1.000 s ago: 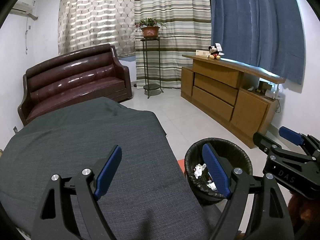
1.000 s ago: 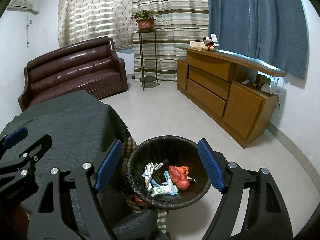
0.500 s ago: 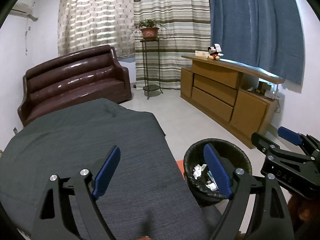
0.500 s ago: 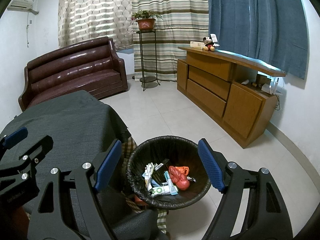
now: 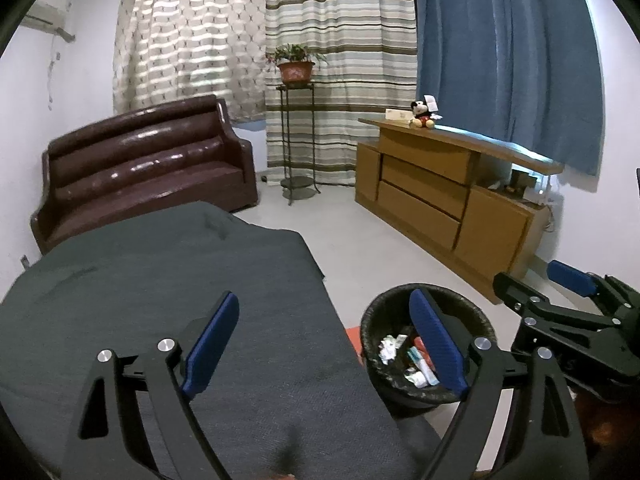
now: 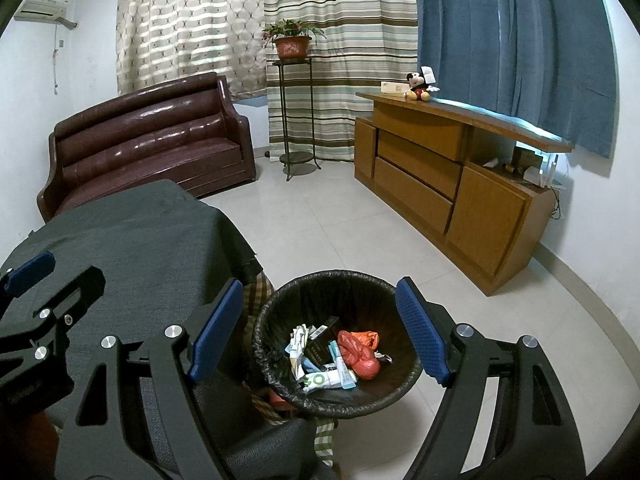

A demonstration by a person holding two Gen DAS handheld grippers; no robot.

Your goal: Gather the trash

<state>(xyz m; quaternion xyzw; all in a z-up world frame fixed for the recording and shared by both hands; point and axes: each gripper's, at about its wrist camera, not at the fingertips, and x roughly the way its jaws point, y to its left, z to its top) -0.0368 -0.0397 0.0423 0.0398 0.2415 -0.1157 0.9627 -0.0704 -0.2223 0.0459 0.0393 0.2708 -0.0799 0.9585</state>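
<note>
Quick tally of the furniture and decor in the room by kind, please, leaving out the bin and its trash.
Sofa: 1
Wooden cabinet: 1
Plant stand: 1
Potted plant: 1
Plush toy: 1
Cloth-covered table: 1
Total: 6

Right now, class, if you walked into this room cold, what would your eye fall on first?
Nearest, the black bin on the pale floor, with a red bag and wrappers inside, framed by the open, empty right gripper. To its left a dark grey cloth covers a table, with the left gripper open and empty over it. Behind stand a brown sofa, a wooden cabinet and a blue curtain.
</note>
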